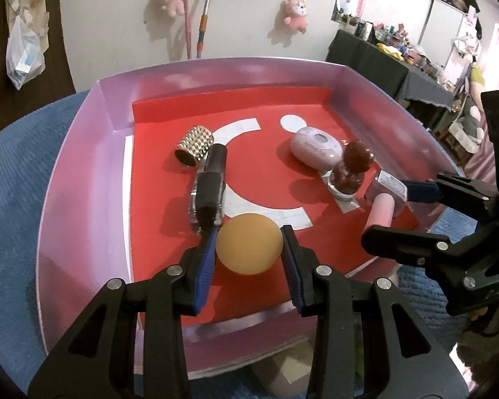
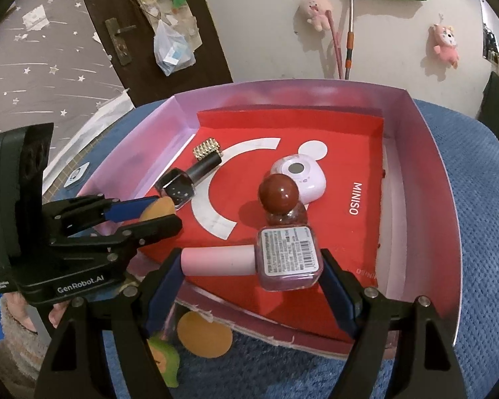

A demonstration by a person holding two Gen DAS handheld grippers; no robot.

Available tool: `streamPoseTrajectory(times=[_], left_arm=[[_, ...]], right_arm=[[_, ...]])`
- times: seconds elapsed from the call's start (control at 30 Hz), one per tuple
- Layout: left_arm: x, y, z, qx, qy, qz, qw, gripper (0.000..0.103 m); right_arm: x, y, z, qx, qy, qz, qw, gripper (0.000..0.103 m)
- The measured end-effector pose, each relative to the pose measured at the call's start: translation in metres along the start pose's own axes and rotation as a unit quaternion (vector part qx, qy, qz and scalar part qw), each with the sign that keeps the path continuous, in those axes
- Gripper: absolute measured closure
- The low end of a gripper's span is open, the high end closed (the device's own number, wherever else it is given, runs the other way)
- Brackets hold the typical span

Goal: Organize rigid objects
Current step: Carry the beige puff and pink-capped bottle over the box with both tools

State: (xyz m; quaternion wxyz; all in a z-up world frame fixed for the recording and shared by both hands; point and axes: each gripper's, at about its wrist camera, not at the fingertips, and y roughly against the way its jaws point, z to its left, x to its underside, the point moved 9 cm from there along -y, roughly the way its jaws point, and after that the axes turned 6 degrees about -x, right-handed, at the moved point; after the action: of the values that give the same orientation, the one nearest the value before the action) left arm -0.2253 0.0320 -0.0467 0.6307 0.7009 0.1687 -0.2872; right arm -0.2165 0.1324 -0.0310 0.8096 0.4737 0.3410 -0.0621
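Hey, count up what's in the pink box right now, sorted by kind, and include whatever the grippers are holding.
Nail polish bottles: 3 – pink bottle between the right gripper's fingers, red ball-cap bottle, black bottle with studded cap.
Orange discs: 1 – orange disc in the left gripper.
Lilac gadgets: 1 – lilac gadget.
Total: 5

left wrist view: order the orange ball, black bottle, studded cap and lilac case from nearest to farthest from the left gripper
1. Orange ball, between the left gripper jaws.
2. Black bottle, just beyond, left of centre.
3. Studded cap, at that bottle's far end.
4. Lilac case, far right; too close to the cap to rank surely.
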Motion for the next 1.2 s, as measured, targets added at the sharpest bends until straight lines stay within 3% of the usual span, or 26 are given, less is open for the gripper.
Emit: streamPoseTrajectory(times=[1.2], left_arm=[[-0.013, -0.023, 0.012, -0.046, 0.012, -0.007, 0.9988, 0.067]], right_arm=[[-0.018, -0.029, -0.027, 0.074, -0.002, -0.017, 0.997, 0.023]])
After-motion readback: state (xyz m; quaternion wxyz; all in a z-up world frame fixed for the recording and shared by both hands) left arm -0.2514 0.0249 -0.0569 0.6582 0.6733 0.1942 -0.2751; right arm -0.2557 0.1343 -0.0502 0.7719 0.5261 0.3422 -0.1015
